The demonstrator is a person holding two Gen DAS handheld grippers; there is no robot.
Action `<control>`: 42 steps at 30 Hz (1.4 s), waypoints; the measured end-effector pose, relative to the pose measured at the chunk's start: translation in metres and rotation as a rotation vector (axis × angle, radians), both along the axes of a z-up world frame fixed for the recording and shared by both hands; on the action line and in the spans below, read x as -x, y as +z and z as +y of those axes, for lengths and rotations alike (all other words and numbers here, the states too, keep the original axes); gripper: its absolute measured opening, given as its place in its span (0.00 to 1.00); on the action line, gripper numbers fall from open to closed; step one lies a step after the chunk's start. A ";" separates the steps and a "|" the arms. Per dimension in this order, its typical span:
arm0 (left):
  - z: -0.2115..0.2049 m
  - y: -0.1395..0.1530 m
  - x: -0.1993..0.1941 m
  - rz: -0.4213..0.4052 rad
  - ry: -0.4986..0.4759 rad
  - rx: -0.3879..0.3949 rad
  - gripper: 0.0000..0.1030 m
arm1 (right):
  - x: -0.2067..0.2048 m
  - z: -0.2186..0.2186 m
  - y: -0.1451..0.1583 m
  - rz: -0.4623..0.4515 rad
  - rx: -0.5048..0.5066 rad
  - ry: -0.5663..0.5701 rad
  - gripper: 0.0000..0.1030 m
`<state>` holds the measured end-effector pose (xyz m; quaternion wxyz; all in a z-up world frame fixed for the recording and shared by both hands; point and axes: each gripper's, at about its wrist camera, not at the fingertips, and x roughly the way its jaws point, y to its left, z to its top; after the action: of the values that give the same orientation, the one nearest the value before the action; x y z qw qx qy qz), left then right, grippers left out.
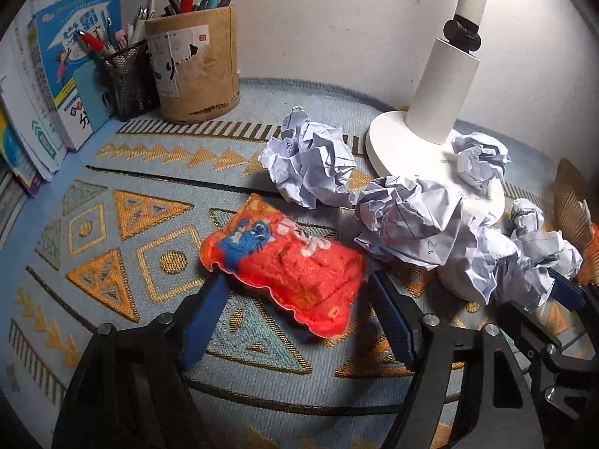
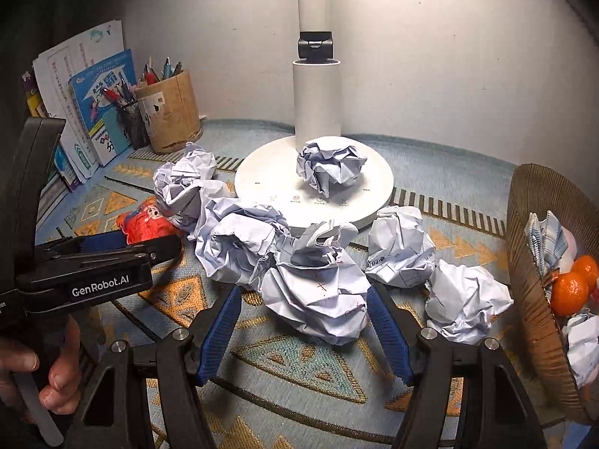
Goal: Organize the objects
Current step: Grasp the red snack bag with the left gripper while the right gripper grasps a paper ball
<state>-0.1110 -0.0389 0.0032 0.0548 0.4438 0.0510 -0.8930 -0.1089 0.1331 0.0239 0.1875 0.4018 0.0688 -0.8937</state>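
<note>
Two claws, snack bag (image 1: 284, 262) btwn left claw (image 1: 295, 292)

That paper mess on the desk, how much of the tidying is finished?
Barely begun. Done: one paper ball already lies in the basket beside the oranges. In hand: nothing is gripped; the right gripper stands open around a crumpled sheet, and the left gripper open around the red snack bag. Left: several more paper balls, one on the lamp base.

Patterned cloth (image 1: 123, 224) bears paper balls (image 2: 322, 292); snack packet (image 1: 284, 262); lamp base (image 2: 262, 176).
</note>
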 end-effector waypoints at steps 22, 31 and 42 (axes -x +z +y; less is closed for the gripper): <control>-0.052 0.011 0.012 -0.012 0.084 -0.153 0.65 | -0.011 0.021 0.007 -0.003 0.133 0.010 0.42; -0.022 0.018 -0.004 0.028 -0.006 -0.035 0.21 | -0.017 0.023 0.013 0.031 0.159 0.022 0.40; 0.023 0.034 -0.108 0.088 -0.197 -0.233 0.20 | -0.089 0.051 0.044 0.016 0.220 0.028 0.39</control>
<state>-0.0030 -0.0159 0.0374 -0.0873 0.4106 0.1130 -0.9006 -0.0202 0.1842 0.0682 0.2425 0.3707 -0.0223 -0.8963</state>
